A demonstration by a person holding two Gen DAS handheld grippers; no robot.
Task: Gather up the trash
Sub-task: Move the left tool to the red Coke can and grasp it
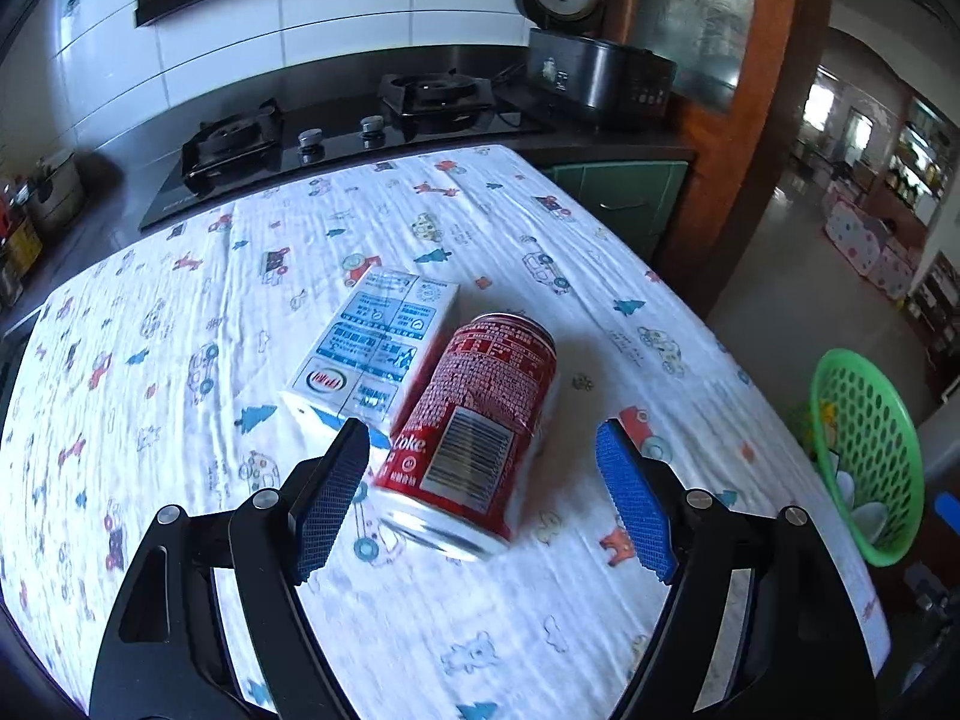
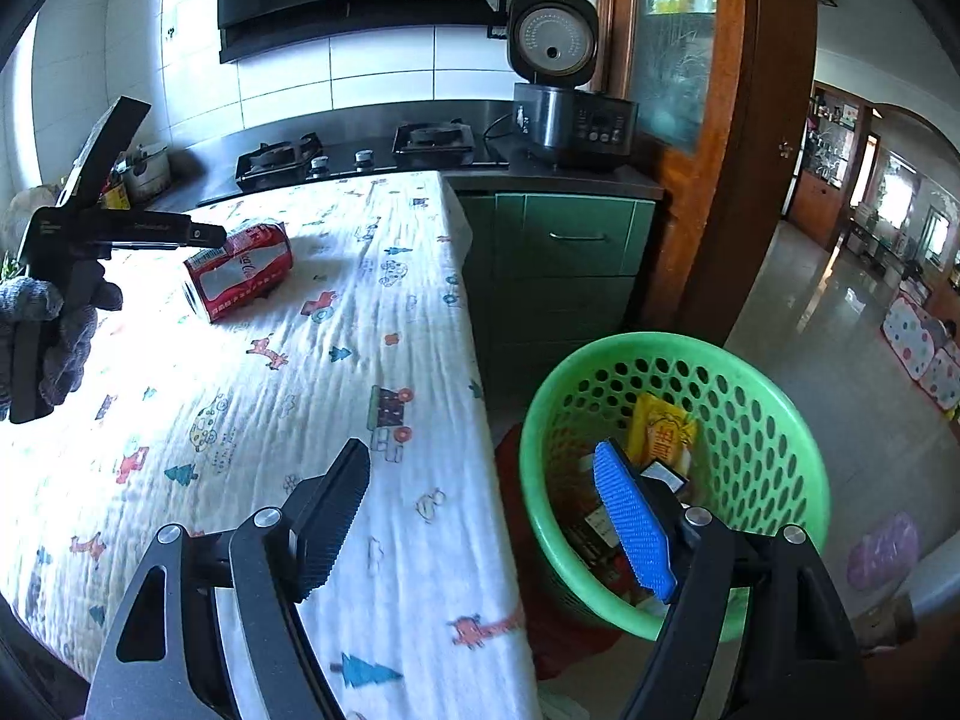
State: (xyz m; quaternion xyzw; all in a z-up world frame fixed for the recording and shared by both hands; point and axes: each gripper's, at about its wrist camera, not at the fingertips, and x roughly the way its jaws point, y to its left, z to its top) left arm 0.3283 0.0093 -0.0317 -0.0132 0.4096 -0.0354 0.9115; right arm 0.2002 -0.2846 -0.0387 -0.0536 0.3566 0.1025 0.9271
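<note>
A red cola can (image 1: 480,414) lies on its side on the patterned tablecloth (image 1: 180,330). Touching its left side is a flat white and blue milk carton (image 1: 378,348). My left gripper (image 1: 480,429) is open, and the can's near end lies between its blue pads without being pressed. From the right wrist view, the can (image 2: 240,270) shows at the far left below that gripper, which a gloved hand (image 2: 54,330) holds. My right gripper (image 2: 480,447) is open and empty, straddling the table edge and the green basket (image 2: 750,420). In the basket lie a yellow packet (image 2: 660,432) and other wrappers.
The basket (image 1: 870,450) stands on the floor off the table's right edge. Behind the table are a gas hob (image 1: 336,132), a rice cooker (image 1: 600,78) with its lid up, and green cabinets (image 2: 570,252). A wooden door frame (image 2: 720,180) leads to a tiled floor.
</note>
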